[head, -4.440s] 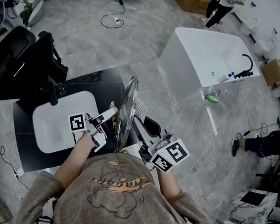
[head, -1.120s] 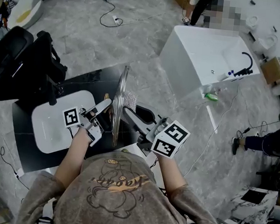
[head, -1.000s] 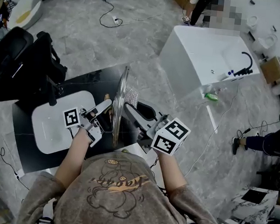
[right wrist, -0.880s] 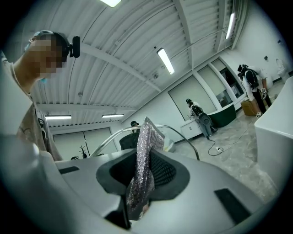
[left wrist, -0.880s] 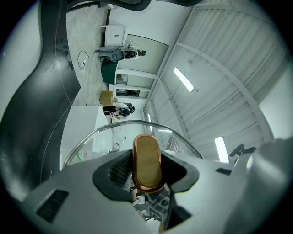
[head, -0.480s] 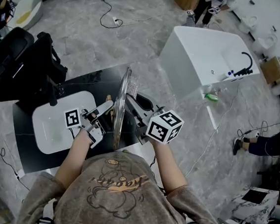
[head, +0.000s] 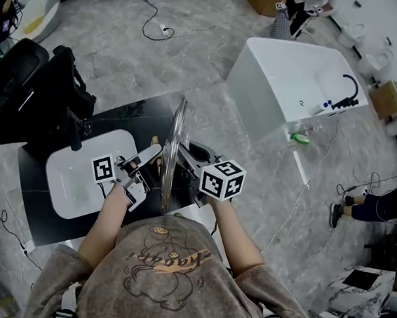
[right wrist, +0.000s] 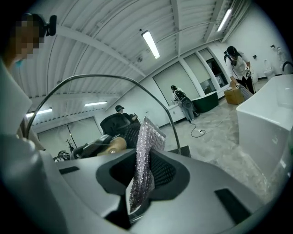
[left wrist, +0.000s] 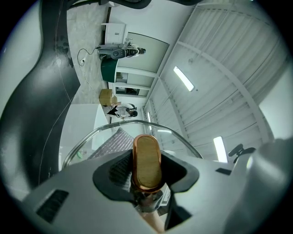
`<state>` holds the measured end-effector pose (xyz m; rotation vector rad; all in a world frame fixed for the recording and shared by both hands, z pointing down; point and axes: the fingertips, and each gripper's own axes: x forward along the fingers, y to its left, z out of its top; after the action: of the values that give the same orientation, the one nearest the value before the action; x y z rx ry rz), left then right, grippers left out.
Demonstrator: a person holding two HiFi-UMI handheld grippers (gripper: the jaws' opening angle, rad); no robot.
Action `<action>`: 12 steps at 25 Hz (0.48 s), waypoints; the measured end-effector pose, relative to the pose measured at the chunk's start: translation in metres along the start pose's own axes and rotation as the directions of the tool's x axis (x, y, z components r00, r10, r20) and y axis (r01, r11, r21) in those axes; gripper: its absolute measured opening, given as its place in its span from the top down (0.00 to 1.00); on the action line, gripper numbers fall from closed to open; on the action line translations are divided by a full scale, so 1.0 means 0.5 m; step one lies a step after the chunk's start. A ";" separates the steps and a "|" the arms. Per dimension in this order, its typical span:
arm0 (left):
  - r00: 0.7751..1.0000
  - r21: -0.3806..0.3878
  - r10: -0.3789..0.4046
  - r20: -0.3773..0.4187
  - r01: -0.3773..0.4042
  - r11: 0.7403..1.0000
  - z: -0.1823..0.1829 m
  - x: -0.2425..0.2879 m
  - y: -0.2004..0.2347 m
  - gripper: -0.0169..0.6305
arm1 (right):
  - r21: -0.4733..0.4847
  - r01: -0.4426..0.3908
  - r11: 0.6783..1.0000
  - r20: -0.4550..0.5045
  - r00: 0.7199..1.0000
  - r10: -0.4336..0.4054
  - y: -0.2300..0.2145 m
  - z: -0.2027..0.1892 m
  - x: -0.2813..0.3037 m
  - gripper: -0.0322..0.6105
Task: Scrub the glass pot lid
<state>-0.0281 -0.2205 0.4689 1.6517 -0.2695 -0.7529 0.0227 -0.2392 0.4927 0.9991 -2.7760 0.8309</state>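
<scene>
Right tongs lowered beside glass lid, clutching scrubber, left tongs gripping knob

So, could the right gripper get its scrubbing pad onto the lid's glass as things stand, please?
Probably yes: the left gripper holds the glass lid upright by its knob on the far side, so the face toward the right gripper and its scrubbing pad is bare.
</scene>
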 end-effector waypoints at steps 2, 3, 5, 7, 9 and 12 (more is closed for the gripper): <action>1.000 -0.002 -0.001 0.012 0.001 1.000 0.005 0.000 0.001 0.70 | 0.008 -0.005 1.000 -0.028 1.000 0.005 0.001 -0.025 0.000 0.81; 1.000 -0.002 0.001 0.019 -0.001 1.000 0.007 -0.001 0.002 0.70 | 0.012 -0.011 1.000 -0.043 0.999 0.011 0.004 -0.038 -0.001 0.81; 0.999 0.002 0.009 0.033 -0.009 1.000 0.012 -0.003 0.005 0.70 | 0.018 -0.029 0.999 -0.072 0.997 0.031 0.016 -0.063 -0.004 0.81; 0.999 0.004 0.017 0.041 -0.017 1.000 0.015 -0.005 0.008 0.70 | 0.025 -0.049 0.998 -0.096 0.994 0.051 0.030 -0.085 -0.011 0.81; 0.999 0.004 0.020 0.044 -0.020 1.000 0.016 -0.007 0.010 0.70 | 0.031 -0.064 0.997 -0.112 0.991 0.067 0.045 -0.103 -0.020 0.81; 0.999 0.004 0.024 0.046 -0.025 1.000 0.017 -0.010 0.012 0.70 | 0.033 -0.082 0.996 -0.129 0.988 0.085 0.065 -0.119 -0.031 0.81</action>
<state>-0.0358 -0.2256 0.4759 1.6345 -0.3236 -0.7728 0.0089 -0.1788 0.5243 0.8059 -2.7188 0.9125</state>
